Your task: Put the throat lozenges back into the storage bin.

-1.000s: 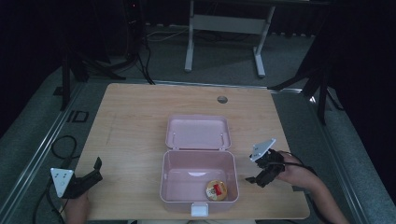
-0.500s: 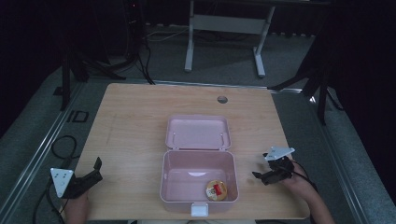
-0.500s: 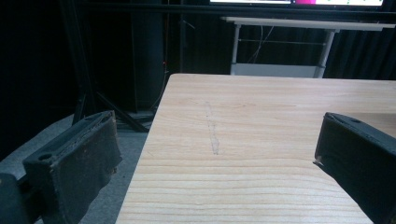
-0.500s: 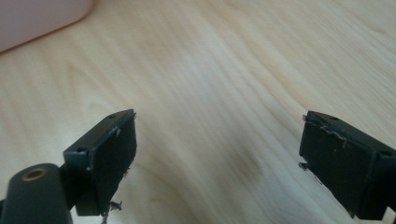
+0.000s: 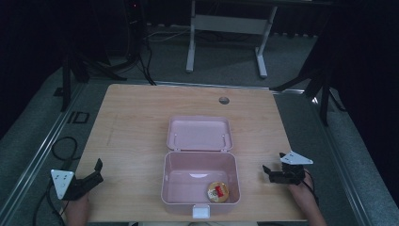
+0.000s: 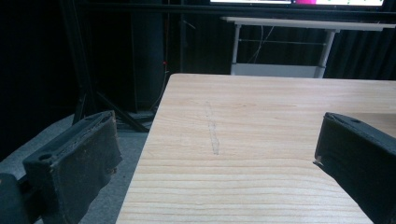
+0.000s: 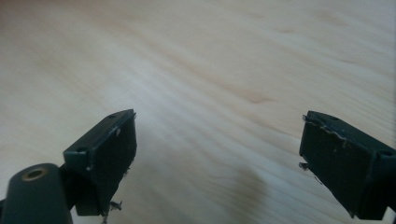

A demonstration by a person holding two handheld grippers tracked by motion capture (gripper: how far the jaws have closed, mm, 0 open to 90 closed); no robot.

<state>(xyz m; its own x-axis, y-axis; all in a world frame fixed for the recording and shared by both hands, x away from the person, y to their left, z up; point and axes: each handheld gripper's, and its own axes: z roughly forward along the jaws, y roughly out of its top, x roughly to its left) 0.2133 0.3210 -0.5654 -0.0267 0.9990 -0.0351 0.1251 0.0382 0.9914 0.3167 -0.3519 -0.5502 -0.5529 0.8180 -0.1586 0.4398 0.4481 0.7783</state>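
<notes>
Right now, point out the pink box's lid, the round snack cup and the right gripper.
pink box's lid (image 5: 199, 133), high view, middle of its inner face
round snack cup (image 5: 218, 191), high view, its top
right gripper (image 5: 268, 173), high view, between its jaw tips

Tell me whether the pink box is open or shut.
Open. The pink box has its lid laid back flat on the table, and a small round item shows inside.

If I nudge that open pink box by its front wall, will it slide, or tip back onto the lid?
The box will probably slide: it looks like thin plastic, nearly empty, holding one small round cup, so likely light on the smooth table. Tipping seems unlikely, since the lid lies flat behind it. The cup may skid inside.
</notes>
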